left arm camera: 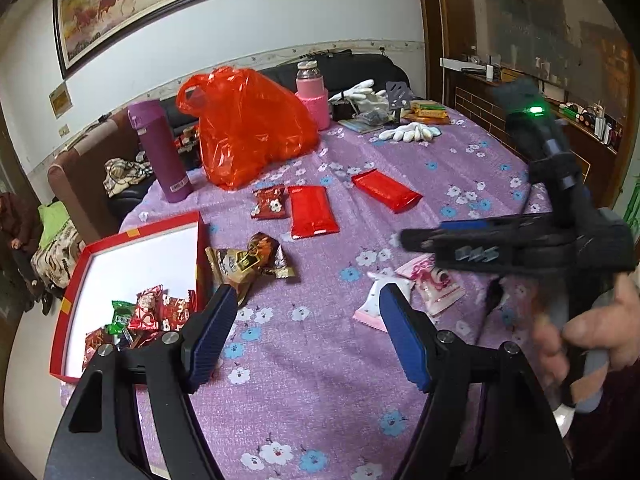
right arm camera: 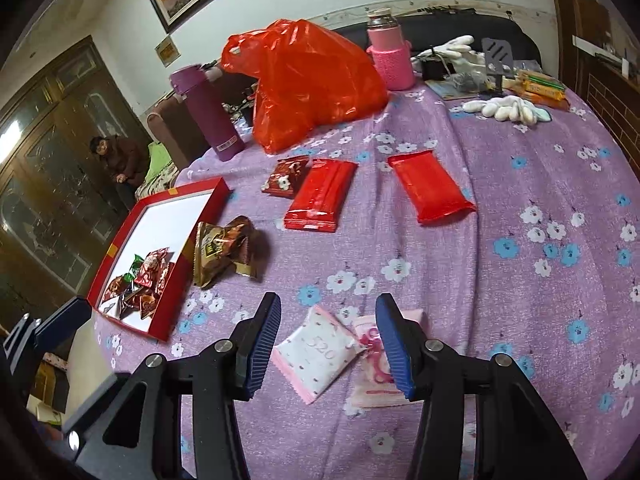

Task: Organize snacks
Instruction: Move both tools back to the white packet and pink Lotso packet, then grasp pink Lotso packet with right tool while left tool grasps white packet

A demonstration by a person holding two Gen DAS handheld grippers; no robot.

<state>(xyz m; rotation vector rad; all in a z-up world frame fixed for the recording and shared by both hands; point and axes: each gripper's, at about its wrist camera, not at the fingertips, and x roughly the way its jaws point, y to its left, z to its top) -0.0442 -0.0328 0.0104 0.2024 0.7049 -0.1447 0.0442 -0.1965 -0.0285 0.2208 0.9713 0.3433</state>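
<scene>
A red box (left arm camera: 76, 276) (right arm camera: 200, 220) at the table's left edge holds several small wrapped snacks (left arm camera: 148, 312) (right arm camera: 142, 280). Brown-gold snack packs (left arm camera: 250, 260) (right arm camera: 224, 248) lie beside its right wall. Two red packs (left arm camera: 312, 210) (left arm camera: 386, 191) (right arm camera: 320, 196) (right arm camera: 430, 186) and a small dark red pack (left arm camera: 270, 202) (right arm camera: 286, 176) lie mid-table. Two pink-white packets (right arm camera: 318, 354) (right arm camera: 374, 360) (left arm camera: 430, 284) lie under my open, empty right gripper (right arm camera: 326, 336) (left arm camera: 404, 240). My left gripper (left arm camera: 308, 312) is open and empty near the box.
An orange-red plastic bag (left arm camera: 250, 128) (right arm camera: 312, 76), a purple flask (left arm camera: 158, 152) (right arm camera: 208, 112) and a pink bottle (left arm camera: 314, 96) (right arm camera: 390, 56) stand at the back. White gloves (left arm camera: 408, 132) (right arm camera: 504, 108) and boxes lie far right. A person sits at left.
</scene>
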